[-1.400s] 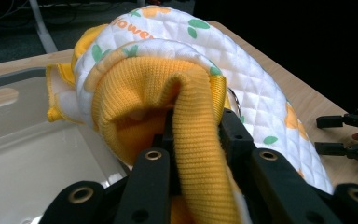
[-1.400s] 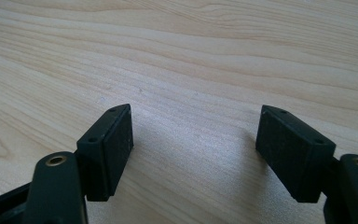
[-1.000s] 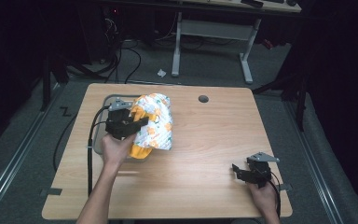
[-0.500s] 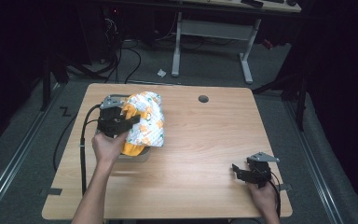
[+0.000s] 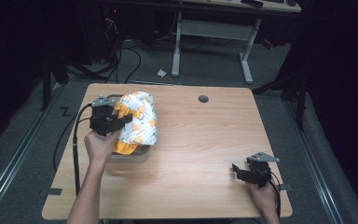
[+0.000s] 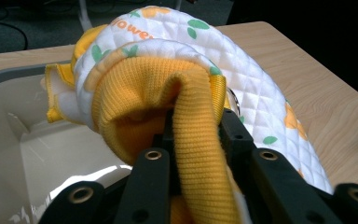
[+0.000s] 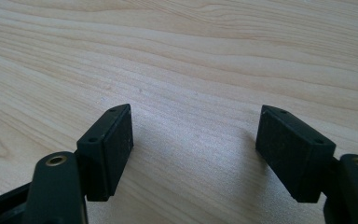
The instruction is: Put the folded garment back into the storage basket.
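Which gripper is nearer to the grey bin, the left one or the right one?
Left. The left gripper holds the quilted cloth right above the grey bin. The right gripper rests far away, open, at the table's near right corner.

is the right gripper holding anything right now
No, the right gripper has its jaws spread wide with bare wooden table between them, nothing clamped.

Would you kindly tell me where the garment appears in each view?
High view: garment upper left, over the bin.
Left gripper view: centre, its yellow knit clamped in the left gripper.
Right gripper view: not in it.
Shared landmark: wooden table.
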`<state>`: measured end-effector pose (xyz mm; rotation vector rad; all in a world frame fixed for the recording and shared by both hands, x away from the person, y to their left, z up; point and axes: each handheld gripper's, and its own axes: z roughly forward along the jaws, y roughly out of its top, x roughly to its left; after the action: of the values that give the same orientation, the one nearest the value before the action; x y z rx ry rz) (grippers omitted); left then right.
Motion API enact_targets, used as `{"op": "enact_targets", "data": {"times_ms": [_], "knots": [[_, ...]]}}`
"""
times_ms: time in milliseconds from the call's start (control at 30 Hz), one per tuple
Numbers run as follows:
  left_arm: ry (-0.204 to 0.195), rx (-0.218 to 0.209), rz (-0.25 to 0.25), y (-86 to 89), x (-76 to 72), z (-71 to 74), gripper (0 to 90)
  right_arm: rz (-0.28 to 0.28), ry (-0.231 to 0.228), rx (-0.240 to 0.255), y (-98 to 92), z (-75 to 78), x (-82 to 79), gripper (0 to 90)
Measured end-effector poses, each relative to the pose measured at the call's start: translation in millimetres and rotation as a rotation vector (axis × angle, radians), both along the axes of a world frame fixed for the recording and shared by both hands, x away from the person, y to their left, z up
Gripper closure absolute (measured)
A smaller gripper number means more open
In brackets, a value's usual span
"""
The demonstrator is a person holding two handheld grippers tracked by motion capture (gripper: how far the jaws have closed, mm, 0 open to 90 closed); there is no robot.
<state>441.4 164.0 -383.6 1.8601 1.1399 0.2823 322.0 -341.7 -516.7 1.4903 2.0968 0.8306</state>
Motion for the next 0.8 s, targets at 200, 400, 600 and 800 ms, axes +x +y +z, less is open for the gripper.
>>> {"op": "enact_targets", "data": {"times_ms": [200, 400, 600, 800], "knots": [[0.01, 0.015, 0.009, 6.2, 5.0, -5.4, 75.6, 0.0, 0.0, 0.0, 0.0, 0.0, 0.0, 27.7], [0.021, 0.033, 0.013, 9.5, 9.6, -10.7, 75.6, -0.001, 0.0, 0.0, 0.0, 0.0, 0.0, 27.7], [0.034, 0.046, 0.022, 11.7, 17.3, -19.3, 75.6, -0.002, 0.0, 0.0, 0.0, 0.0, 0.1, 27.8], [0.067, 0.066, 0.038, 11.6, 26.9, -30.5, 75.3, -0.002, 0.0, 0.0, 0.0, 0.0, 0.1, 27.8]]}}
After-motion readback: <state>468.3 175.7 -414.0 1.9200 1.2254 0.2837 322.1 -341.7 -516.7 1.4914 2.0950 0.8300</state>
